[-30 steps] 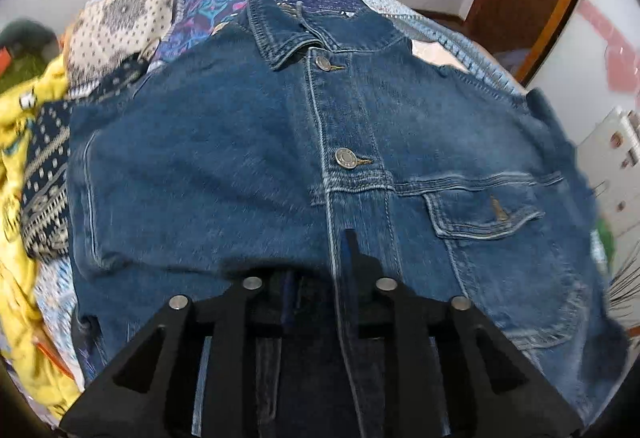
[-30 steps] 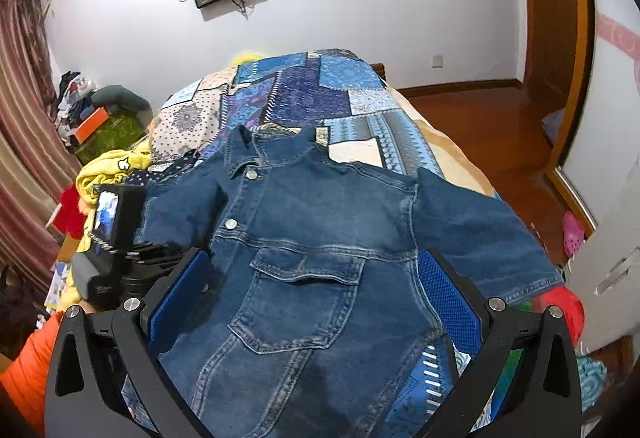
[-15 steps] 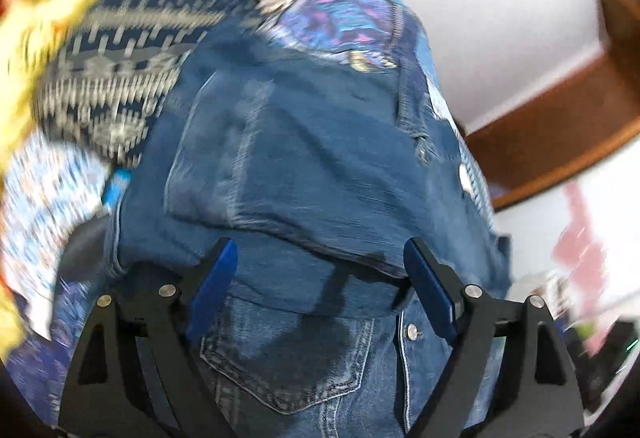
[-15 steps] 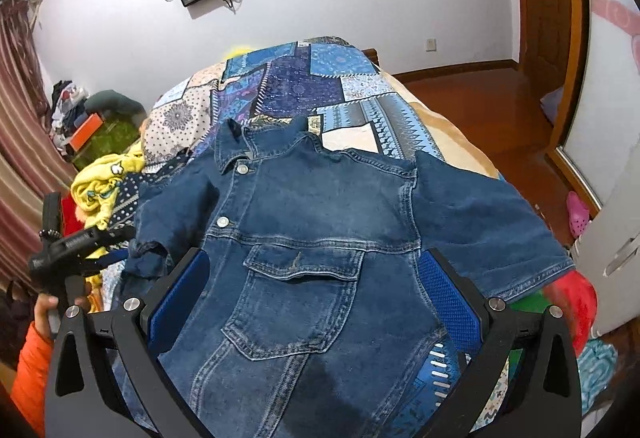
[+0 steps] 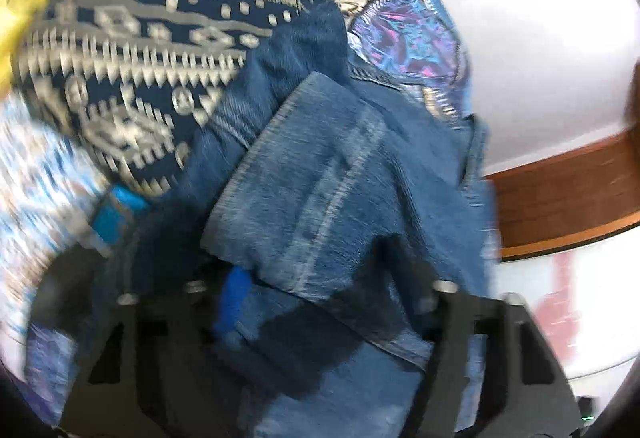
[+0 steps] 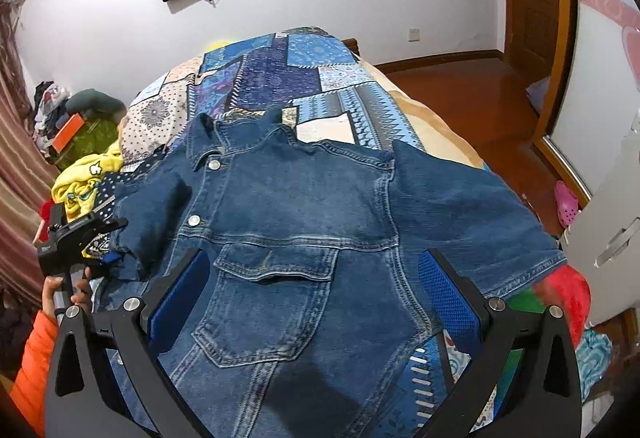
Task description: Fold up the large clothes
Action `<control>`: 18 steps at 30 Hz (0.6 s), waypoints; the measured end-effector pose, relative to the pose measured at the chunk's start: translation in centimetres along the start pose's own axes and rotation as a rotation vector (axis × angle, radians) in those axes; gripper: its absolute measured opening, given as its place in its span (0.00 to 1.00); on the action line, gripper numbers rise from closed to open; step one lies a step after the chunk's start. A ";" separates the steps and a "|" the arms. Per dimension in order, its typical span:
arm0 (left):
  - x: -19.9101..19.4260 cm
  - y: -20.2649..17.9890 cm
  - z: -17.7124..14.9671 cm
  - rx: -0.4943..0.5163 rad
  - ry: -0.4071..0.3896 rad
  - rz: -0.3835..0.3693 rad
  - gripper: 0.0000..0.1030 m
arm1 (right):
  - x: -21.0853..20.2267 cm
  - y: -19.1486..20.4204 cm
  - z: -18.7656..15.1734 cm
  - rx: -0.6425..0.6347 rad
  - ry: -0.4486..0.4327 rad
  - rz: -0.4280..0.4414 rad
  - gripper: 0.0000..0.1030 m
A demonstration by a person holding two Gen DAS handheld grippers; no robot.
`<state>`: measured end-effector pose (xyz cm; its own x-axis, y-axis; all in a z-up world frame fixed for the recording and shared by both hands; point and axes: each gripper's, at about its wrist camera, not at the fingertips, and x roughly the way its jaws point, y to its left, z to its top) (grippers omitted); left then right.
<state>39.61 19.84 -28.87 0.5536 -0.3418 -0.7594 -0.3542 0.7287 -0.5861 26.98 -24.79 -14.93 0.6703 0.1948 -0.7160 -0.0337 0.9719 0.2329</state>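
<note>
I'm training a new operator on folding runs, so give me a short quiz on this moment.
1. True or false: the right gripper is clamped shut on the denim jacket.
2. What lies between the fingers of the left gripper? A) collar B) sleeve cuff C) yellow cloth
3. How many metal buttons show on the jacket front in the right wrist view?
Key: 1 false, it hovers open above the jacket; 2 B; 3 two.
</note>
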 end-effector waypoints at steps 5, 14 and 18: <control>-1.7 -4.2 0.2 0.207 -0.093 0.181 0.16 | -0.4 -1.0 -0.1 0.017 0.002 -0.008 1.00; -9.1 -18.7 -1.3 0.520 -0.310 0.035 0.14 | -2.0 -2.9 0.0 0.033 -0.026 -0.027 1.00; -8.6 -24.2 -4.0 0.623 -0.288 -0.035 0.14 | -2.8 -3.9 -0.2 0.040 -0.039 -0.033 1.00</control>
<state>40.39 2.76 -9.34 0.7655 -0.2628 -0.5873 0.1194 0.9549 -0.2717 25.11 -29.08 -13.92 0.6991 0.1564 -0.6977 0.0183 0.9715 0.2362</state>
